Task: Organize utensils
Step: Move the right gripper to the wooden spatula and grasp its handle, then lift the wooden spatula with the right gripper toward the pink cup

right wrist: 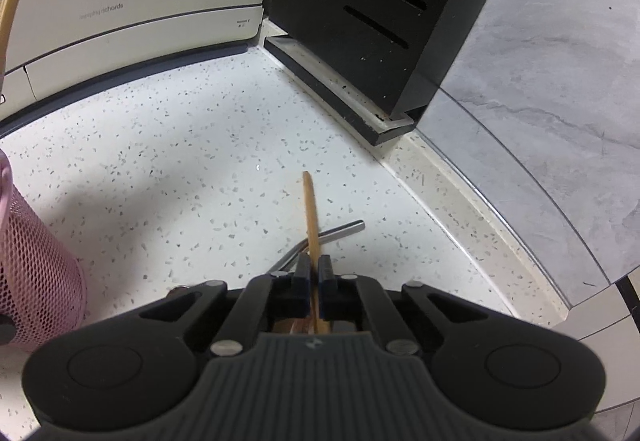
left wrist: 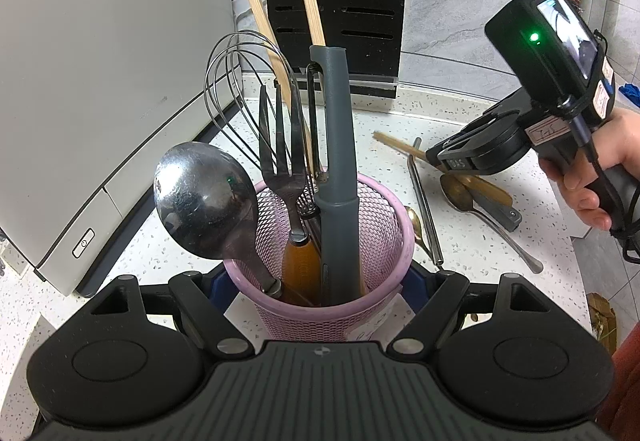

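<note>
Left wrist view: my left gripper (left wrist: 320, 281) is clamped around the pink basket (left wrist: 394, 241); loose utensils (left wrist: 472, 197) lie right of it. Right wrist view: my right gripper (right wrist: 314, 273) is closed on a wooden chopstick (right wrist: 310, 205), right of the basket.

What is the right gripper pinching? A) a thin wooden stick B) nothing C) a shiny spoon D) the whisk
A: in the right wrist view the right gripper has its jaws closed on a thin wooden stick that pokes out over the speckled counter.
</note>
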